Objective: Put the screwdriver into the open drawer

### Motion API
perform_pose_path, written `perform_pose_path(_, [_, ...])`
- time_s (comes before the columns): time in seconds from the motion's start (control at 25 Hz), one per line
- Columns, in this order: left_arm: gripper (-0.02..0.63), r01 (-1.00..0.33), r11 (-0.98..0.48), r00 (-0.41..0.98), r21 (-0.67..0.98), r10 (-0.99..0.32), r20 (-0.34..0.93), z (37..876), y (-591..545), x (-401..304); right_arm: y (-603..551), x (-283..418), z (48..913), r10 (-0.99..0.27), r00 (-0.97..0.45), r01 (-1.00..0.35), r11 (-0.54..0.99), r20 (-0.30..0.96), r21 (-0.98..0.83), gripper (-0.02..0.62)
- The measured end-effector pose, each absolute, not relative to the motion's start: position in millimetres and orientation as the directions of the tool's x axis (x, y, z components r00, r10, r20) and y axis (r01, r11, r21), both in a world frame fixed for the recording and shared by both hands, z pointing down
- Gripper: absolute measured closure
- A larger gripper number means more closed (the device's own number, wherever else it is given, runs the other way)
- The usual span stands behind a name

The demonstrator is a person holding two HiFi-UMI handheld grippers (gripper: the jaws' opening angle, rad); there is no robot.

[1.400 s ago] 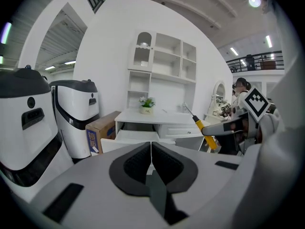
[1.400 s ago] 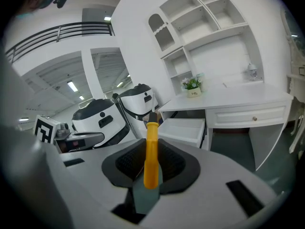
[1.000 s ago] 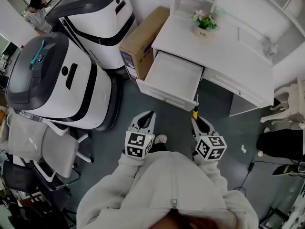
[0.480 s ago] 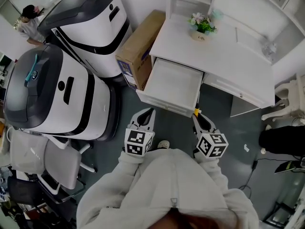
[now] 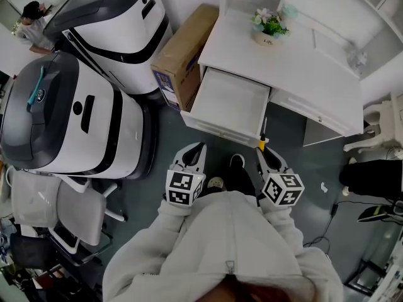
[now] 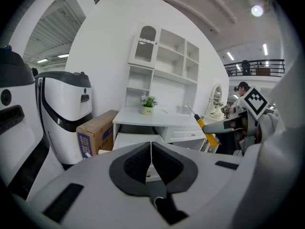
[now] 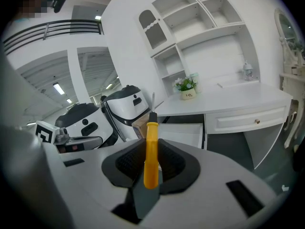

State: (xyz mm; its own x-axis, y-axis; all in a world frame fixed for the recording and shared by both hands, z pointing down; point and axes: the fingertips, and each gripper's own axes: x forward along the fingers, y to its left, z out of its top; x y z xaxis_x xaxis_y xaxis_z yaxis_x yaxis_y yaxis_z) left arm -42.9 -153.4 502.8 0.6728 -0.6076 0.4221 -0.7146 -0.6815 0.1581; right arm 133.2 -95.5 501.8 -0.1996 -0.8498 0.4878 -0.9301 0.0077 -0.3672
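"Right gripper (image 5: 264, 158) is clamped on the screwdriver (image 7: 151, 151). Its ribbed black pads pinch the smooth yellow handle, and the thin metal shaft stands up beyond the tips. What about the other one?"

"Left gripper (image 6: 151, 149) has its jaws together on nothing — it hangs beside the right one, idle."

"And the step in hand?"

"The carry, by the look of it. In the head view the screwdriver sits just beside the front right corner of the drawer (image 5: 230, 99), not yet over its floor. The drawer is pulled out of the white bench (image 5: 296, 58). It's shallow and flat-bottomed, and nothing shows inside."

"So the next move?"

"Probably a reach forward and leftward until the tool is over the drawer floor. Then it should be lowered and tilted flat before the jaws part — let go upright, that round handle would likely roll or clatter on the hard painted panel."

"Anything in the way?"

"A cardboard box (image 5: 182, 55) stands just beside the drawer's left side, and a small potted plant (image 5: 267, 27) sits on the bench behind. Both look clear of the right gripper's path."
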Motion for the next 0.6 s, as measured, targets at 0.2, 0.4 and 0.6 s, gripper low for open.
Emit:
perform_pose_path(0.2, [0.586,-0.737,-0.654,0.653,0.173,-0.623,0.431,510.6,-153.8,-52.8,-100.9,122.8,508.7,-0.834,-0.23,-0.93,0.036,0.502,-0.367,0.5])
perform_pose_path(0.4, [0.586,-0.754,-0.633,0.637,0.177,-0.637,0.435,513.1,-164.9,-55.1,-116.8,118.5,511.3,-0.821,-0.261,-0.928,0.067,0.508,-0.368,0.5])
perform_pose_path(0.6, [0.586,-0.763,-0.621,0.628,0.179,-0.646,0.434,514.7,-187.7,-47.3,-142.0,127.0,511.0,-0.818,-0.272,-0.928,0.082,0.507,-0.364,0.5])
